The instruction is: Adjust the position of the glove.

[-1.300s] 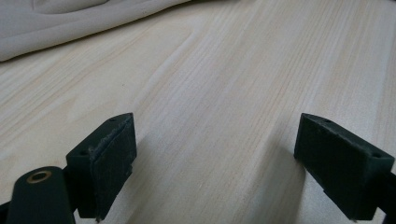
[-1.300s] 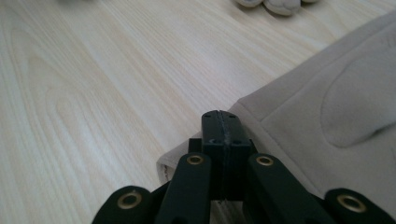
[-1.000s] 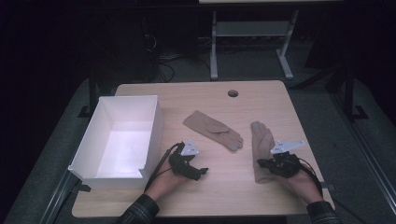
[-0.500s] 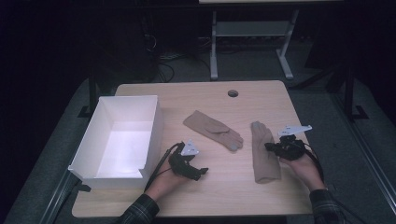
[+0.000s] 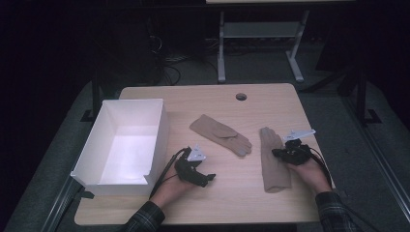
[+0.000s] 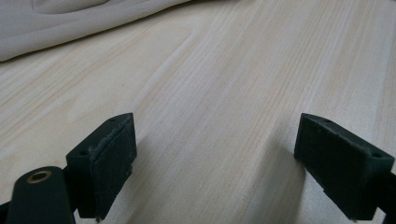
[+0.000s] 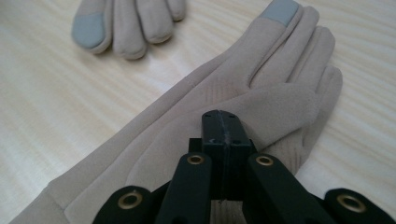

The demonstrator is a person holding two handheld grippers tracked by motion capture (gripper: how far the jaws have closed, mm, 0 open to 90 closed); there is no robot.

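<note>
**Closed right gripper set over a tan glove; left gripper wide on bare wood**

Two tan gloves are laid on the tabletop (image 5: pixel 227 208). The nearer glove (image 5: pixel 273 162) is stretched lengthwise at the right, its fingers pointed away from the person and its cuff towards the near edge. The right gripper (image 5: pixel 276 153) is placed just over this glove's right side, about halfway along it. In the right gripper view the black jaws are seen pressed flat together with nothing visible between them, their tip (image 7: pixel 222 123) set above the glove's palm (image 7: pixel 243 88) beside the folded thumb; whether the fabric is actually touched cannot be told. The right hand (image 5: pixel 307 166) is brought in from the lower right, with the gripper aimed leftward across the glove.

The second glove (image 5: pixel 220 134) is laid slantwise near the middle of the tabletop, well apart from the first.

The left gripper (image 5: pixel 207 178) is held low beside the white box (image 5: pixel 157 137), with its jaws spread wide over bare wood in the left gripper view (image 6: pixel 212 154). A glove edge (image 6: pixel 56 23) is seen farther off. The left hand (image 5: pixel 176 181) is rested near the tabletop's front edge.
</note>
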